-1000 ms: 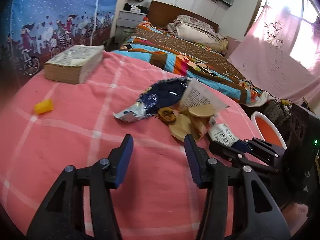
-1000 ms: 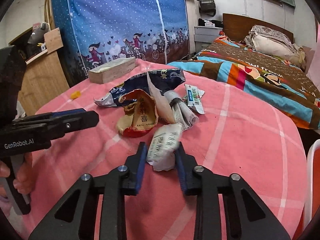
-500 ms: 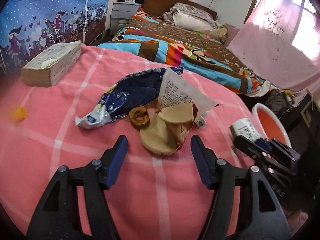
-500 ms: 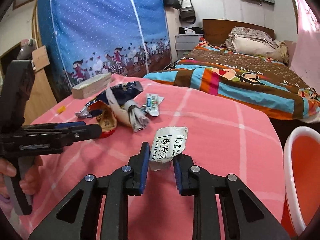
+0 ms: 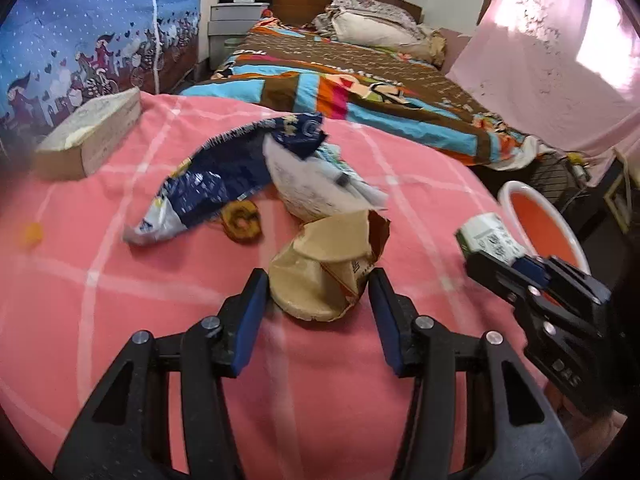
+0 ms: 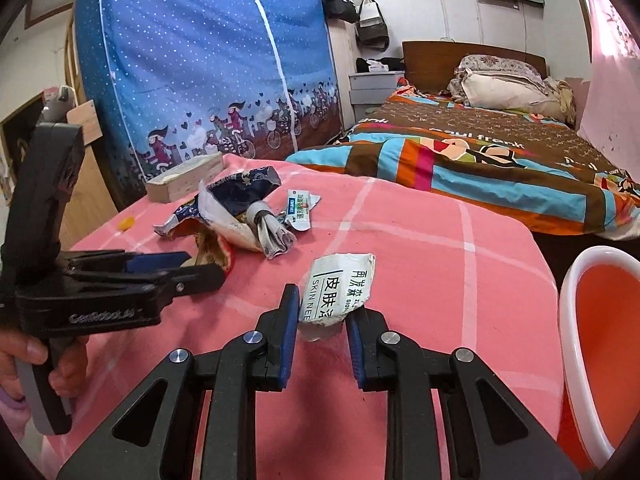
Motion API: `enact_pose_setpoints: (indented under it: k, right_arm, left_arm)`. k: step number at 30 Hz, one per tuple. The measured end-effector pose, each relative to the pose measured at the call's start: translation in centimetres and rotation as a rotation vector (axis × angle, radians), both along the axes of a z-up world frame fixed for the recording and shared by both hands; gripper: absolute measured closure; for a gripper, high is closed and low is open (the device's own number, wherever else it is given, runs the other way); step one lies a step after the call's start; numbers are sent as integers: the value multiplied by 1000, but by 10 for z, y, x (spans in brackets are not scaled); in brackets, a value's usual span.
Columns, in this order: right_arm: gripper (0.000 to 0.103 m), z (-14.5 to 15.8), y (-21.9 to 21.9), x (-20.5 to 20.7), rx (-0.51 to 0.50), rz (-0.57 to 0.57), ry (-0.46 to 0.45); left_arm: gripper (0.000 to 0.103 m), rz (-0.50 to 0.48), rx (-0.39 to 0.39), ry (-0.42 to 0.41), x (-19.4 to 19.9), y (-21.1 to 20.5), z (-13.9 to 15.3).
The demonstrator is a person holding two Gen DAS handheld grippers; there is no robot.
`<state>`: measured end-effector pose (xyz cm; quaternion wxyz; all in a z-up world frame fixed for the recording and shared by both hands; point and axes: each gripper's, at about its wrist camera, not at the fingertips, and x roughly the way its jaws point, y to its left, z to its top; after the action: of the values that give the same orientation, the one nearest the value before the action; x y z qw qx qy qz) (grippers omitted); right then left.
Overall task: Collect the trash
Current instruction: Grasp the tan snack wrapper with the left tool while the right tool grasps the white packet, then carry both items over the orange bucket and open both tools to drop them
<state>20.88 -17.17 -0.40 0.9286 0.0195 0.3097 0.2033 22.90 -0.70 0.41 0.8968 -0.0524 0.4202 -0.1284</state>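
Early in the job, judging by the table; shows no trash in the part of the orange bin (image 6: pixel 568 300) that is in view.

Carries a white printed packet (image 6: pixel 340 288) in the right gripper (image 6: pixel 324 308), jaws drawn narrow and pressing on its lower end; holds it clear above the pink checked cloth (image 6: pixel 420 240), near the bin but not yet over the rim; counts as one piece lifted, none delivered.

Straddles a crumpled brown wrapper (image 5: pixel 320 272) with the left gripper (image 5: pixel 317 276); jaws wide, just been closing a little, wrapper between them and lying on the cloth; left pad at the wrapper's edge, no squeeze visible (probably the next grab, not yet a hold).

Leaves the rest of the heap untouched beyond it: a dark blue foil bag (image 5: pixel 224 176), a white paper bag (image 5: pixel 304 188) partly on top of it, a small brown ring-shaped scrap (image 5: pixel 242 220) just beside both, a rolled grey paper (image 6: pixel 272 236), a small white sachet (image 6: pixel 298 208); well apart to the left, a yellow bit (image 5: pixel 33 232); hard to tell whether the thick book (image 5: pixel 92 136) at the far edge is trash at all.

Still to do, then: drop the packet in the bin, close on the brown wrapper, clear the remaining pieces one by one.
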Motion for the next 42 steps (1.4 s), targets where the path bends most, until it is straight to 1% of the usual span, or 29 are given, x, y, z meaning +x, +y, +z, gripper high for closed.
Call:
enact_pose_setpoints:
  k: [3, 5, 8, 10, 11, 13, 15, 18, 20, 25, 29, 33, 38, 40, 42]
  right_arm:
    - [82, 6, -6, -6, 15, -14, -43]
    - [82, 12, -10, -13, 19, -27, -88]
    - [82, 23, -18, -24, 18, -58, -184]
    - [82, 32, -26, -33, 25, -87, -257]
    - [82, 35, -28, -36, 31, -100, -285]
    - [82, 41, -36, -43, 34, -125, -337]
    - [82, 46, -45, -48, 38, -151, -377]
    - [82, 49, -58, -52, 52, -186, -400]
    - [82, 51, -67, -54, 57, -216, -418]
    - [82, 56, -94, -67, 83, -300, -477]
    - [82, 61, -114, -80, 86, -387, -540]
    - [81, 67, -138, -93, 89, -483, -597]
    - [81, 67, -169, -101, 98, -586, -606]
    - [81, 65, -180, -101, 108, -620, -589]
    - [80, 63, -189, -98, 126, -646, -563]
  left_arm:
    - [16, -16, -45, -29, -11, 0, 4]
    - [16, -23, -56, -76, -18, -4, 10]
    - [16, -31, -75, -169, -28, -10, 22]
    - [17, -35, -77, -224, -32, -16, 29]
    - [17, -42, -79, -262, -35, -21, 34]
    - [17, -50, -64, -306, -36, -30, 41]
    - [18, -67, -33, -303, -32, -44, 42]
    - [18, -90, -48, -292, -28, -57, 41]
    - [18, -102, -59, -312, -30, -65, 44]
    - [18, -152, -87, -417, -37, -92, 59]
    - [18, -219, -102, -514, -45, -121, 75]
    - [18, -284, -123, -573, -49, -148, 85]
    - [18, -353, -141, -675, -56, -180, 91]
    - [18, -379, -144, -684, -55, -193, 90]
    - [18, -400, -152, -669, -52, -203, 88]
